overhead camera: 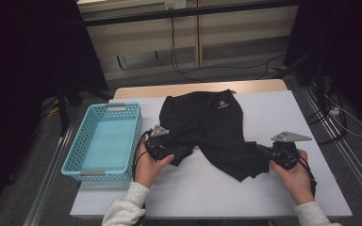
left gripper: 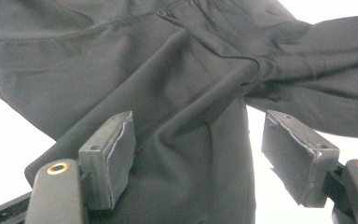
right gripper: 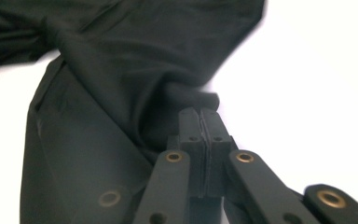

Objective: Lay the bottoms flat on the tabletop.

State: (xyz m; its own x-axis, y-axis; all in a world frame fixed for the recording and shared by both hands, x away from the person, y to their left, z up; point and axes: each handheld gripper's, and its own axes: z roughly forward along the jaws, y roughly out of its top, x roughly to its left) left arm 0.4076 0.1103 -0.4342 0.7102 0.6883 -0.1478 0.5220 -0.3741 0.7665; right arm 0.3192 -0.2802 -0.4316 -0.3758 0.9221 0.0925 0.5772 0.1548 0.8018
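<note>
Shorts (overhead camera: 212, 127), black, lie crumpled across the middle of the white table (overhead camera: 273, 193), waistband end toward the far edge, two legs splayed toward the near edge. Small white logo (overhead camera: 223, 105) sits on the fabric near the far edge. Fabric is matte and smooth, with stitched seams and deep folds where the legs meet; in the left gripper view a ridge of cloth runs up between your jaws.

Your left gripper (overhead camera: 162, 149) sits at the end of the leg nearer the table's left edge. Its jaws stand wide apart with that leg's cloth (left gripper: 186, 154) lying between them; the pads are not pressing on it.

Your right gripper (overhead camera: 266, 153) is at the other leg, toward the table's right edge. Its jaws are closed tight together, and a bunched fold of the hem (right gripper: 186, 100) is pinched at the tips, the cloth puckered there.

Both hands hold the grippers close to the near edge, well apart from each other.

Turquoise basket (overhead camera: 87, 136) stands at the table's left edge, just beside the shorts but not touching them, long side running near to far.
</note>
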